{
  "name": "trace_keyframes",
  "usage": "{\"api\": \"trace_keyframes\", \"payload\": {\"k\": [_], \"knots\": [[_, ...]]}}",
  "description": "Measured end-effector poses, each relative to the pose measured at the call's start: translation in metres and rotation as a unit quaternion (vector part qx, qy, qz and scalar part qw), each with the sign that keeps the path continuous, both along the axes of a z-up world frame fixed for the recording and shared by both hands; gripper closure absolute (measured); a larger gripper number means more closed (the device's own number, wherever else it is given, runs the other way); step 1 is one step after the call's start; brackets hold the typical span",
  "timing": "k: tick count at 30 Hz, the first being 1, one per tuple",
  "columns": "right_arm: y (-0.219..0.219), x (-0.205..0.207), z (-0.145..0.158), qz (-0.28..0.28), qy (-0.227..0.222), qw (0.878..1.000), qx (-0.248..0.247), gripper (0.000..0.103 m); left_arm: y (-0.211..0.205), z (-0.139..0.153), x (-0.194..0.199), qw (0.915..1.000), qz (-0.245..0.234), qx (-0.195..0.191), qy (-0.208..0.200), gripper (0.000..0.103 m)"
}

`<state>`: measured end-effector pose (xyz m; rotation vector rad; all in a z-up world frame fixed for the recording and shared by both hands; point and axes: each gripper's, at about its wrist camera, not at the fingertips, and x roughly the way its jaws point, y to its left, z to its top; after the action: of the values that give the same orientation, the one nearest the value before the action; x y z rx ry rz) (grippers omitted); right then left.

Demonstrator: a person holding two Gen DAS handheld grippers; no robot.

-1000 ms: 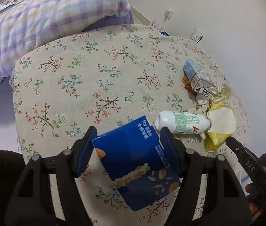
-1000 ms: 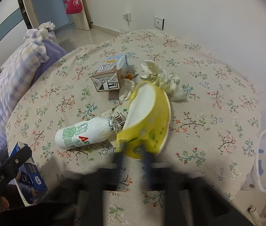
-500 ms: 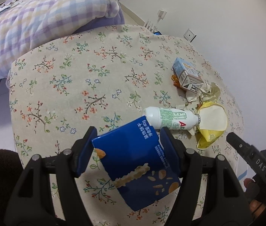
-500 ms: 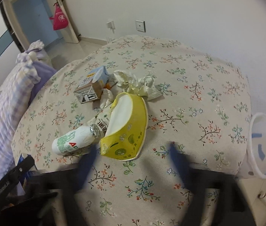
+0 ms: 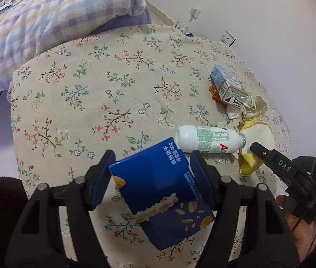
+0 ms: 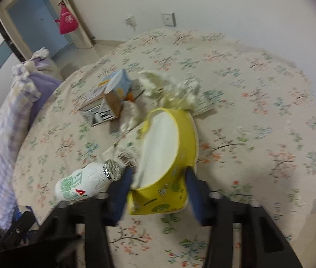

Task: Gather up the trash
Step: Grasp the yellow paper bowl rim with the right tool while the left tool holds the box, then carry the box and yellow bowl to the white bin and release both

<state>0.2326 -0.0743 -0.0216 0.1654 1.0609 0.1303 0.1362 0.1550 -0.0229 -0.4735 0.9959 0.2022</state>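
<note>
Wide bare floral cloth (image 5: 117,93) left of bottle (image 5: 209,141); cloth edge drops off near left. Right view motion-blurred; box (image 5: 160,196) bottom cut off behind left gripper (image 5: 152,178). Left gripper pinching blue box, just beside bottle base. Right gripper (image 6: 159,192) closing around squashed yellow cup (image 6: 169,163), touching bottle neck. Carton (image 5: 228,88), crumpled paper (image 6: 175,91) beyond cup.
</note>
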Motion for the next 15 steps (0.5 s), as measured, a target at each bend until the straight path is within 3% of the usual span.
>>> {"api": "trace_keyframes", "payload": {"k": [2,4,15], "knots": [[0.003,-0.003,0.004,0.005,-0.002,1.000,-0.008,0.070,-0.002,0.001,0.000,1.0000,-0.001,-0.003,-0.002,0.033],[0.002,-0.008,0.009,0.006,-0.007,1.000,-0.016,0.072,-0.004,0.004,0.000,1.0000,-0.004,-0.007,-0.005,0.033],[-0.033,-0.046,0.057,-0.012,-0.066,0.997,-0.040,0.073,-0.028,0.022,0.001,0.9992,-0.019,-0.022,-0.029,0.033]]}}
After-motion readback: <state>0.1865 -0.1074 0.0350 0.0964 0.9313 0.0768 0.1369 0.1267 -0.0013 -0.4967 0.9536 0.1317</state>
